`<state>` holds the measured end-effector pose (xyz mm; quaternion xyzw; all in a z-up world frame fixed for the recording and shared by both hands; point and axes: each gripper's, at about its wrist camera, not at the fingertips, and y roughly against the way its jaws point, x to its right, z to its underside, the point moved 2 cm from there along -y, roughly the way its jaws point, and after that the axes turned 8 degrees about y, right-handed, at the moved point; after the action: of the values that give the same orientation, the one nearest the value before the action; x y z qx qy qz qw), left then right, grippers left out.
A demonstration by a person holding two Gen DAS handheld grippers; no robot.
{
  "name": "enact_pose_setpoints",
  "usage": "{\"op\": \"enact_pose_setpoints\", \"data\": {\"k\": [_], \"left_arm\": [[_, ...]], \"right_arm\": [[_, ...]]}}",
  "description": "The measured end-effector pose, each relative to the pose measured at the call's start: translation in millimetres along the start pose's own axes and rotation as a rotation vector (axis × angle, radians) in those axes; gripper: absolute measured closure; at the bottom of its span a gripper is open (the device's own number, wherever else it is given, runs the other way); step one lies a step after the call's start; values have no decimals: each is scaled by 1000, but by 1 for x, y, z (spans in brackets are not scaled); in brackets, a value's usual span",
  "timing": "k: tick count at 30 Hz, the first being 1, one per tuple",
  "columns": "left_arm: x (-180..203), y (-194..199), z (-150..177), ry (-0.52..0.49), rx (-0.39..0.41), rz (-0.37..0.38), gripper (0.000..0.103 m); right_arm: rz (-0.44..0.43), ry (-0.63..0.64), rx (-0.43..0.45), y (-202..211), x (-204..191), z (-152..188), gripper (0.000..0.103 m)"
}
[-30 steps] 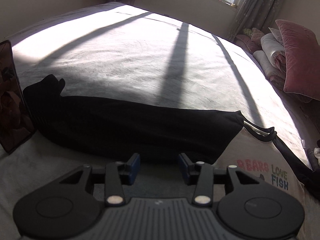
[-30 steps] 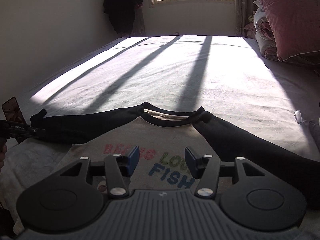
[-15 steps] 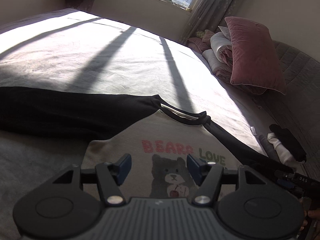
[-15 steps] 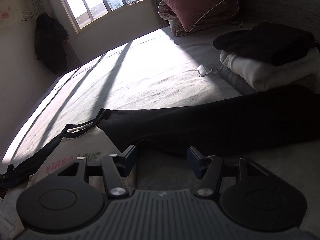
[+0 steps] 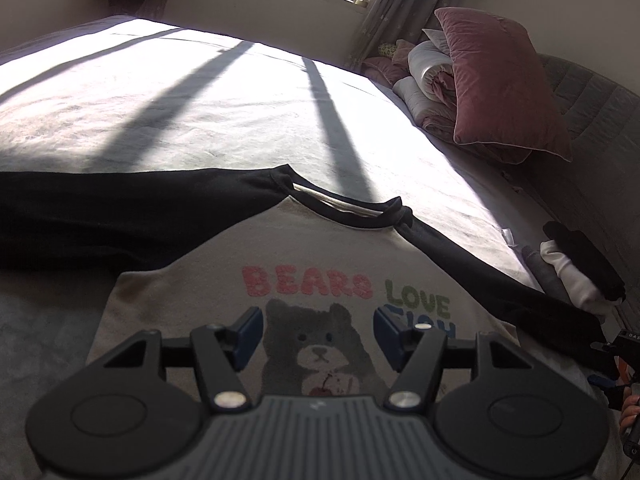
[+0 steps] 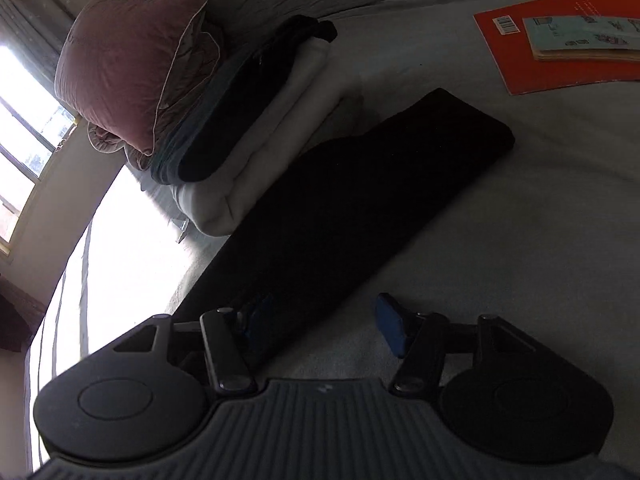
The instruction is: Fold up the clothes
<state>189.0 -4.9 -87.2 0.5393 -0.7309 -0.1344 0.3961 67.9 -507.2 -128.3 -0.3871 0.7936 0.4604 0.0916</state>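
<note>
Sunlit from the window, the bed (image 5: 208, 92) carries a shirt (image 5: 320, 264) spread flat across its near edge, print side up, both black sleeves stretched outward. A second ago the left gripper (image 5: 319, 336) faced the left sleeve (image 5: 120, 216); it has since been swung over the chest print, its jaws widened and now held about half open with nothing between them. The right gripper (image 6: 324, 324) has been rolled and carried out along the right sleeve (image 6: 352, 192), jaws likewise half open and empty over the sleeve's near edge. Folded clothes (image 6: 256, 120) are stacked toward the pillow (image 6: 128, 64). Folding the sleeve inward is judged to be next.
</note>
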Motion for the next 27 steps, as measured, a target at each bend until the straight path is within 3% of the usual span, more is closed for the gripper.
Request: {"op": "enact_pose_setpoints", "data": {"k": [3,11,13,14,18,27], "left_arm": [[0,-7,0,10,-10,-7,41],[3,-16,3,-10,-31,-8,41],[4,-17,1,-12,-34,-4,41],[4,-16,1,-12,-35,-1,41],[4,-15,-4,-10,-45,18,41],[10,-15,-8,12,-119,129,41]], "right_arm": [[-19,-155,28,-5,26,-8,50],[39,-205,127,-14,35,-21,61],[62,-186,126,-16,32,-20,89],[73,-185,123,-16,31,-19,95],[52,-101,212,4,12,-22,95],[-195,176,369,59,-83,-22,95]]}}
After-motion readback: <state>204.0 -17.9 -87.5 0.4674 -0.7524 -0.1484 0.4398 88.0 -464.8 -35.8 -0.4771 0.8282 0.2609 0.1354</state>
